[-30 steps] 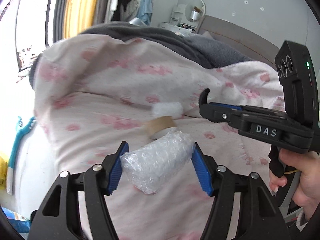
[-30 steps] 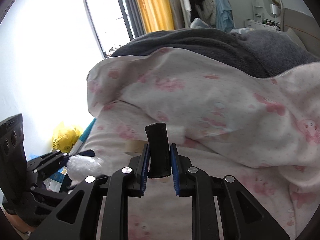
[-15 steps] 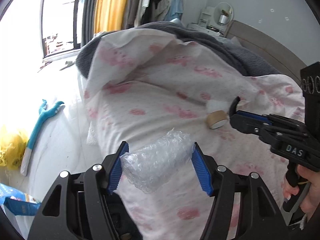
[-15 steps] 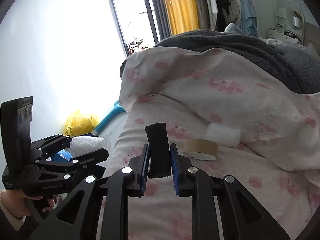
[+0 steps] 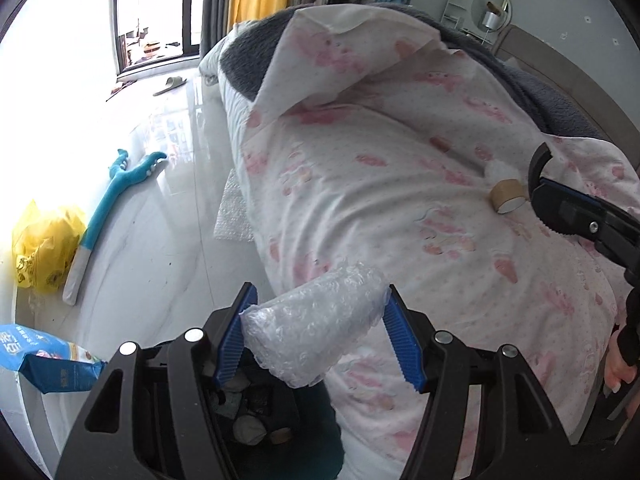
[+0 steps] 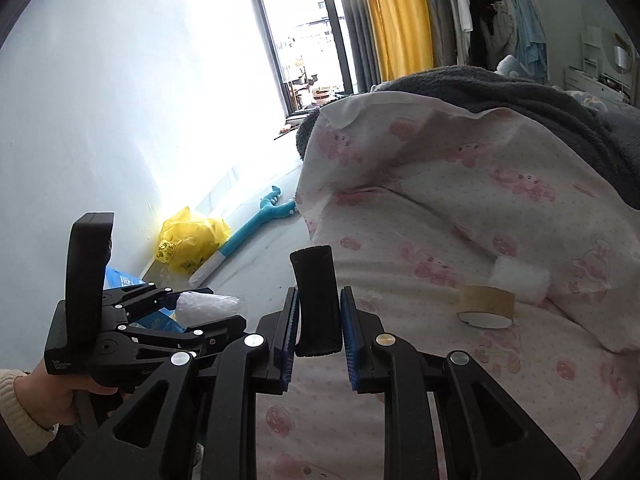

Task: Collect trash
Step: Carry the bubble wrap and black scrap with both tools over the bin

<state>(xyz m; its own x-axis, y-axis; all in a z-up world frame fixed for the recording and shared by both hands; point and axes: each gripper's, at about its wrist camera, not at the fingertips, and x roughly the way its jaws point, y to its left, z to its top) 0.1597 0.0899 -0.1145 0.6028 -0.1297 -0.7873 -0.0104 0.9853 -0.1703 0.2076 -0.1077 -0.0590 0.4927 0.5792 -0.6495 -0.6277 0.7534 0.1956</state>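
Observation:
A crumpled wad of bubble wrap [image 5: 312,332] sits between the blue pads of my left gripper [image 5: 320,296], which is shut on it. Under that gripper, past the bed's edge, lies a dark bin [image 5: 280,400] holding scraps. My right gripper [image 6: 320,296] is shut on a curved black plastic piece [image 6: 316,280] that sticks up past its fingertips. On the pink-patterned quilt [image 6: 440,208] lie a cardboard tape roll [image 6: 486,306] and a white fluffy wad [image 6: 520,276]. The right wrist view also shows the left gripper [image 6: 212,308] with the bubble wrap [image 6: 208,304] at lower left.
On the pale floor beside the bed are a yellow plastic bag [image 5: 44,240], a long blue toy-like stick [image 5: 116,188], a blue packet [image 5: 48,364] and a flat bubble-wrap sheet [image 5: 232,216]. A grey blanket [image 6: 520,96] covers the far side of the bed.
Both grippers have swung left from over the quilt toward the bed's edge. The floor and the dark bin have come into view under the left gripper. Both grips are unchanged.

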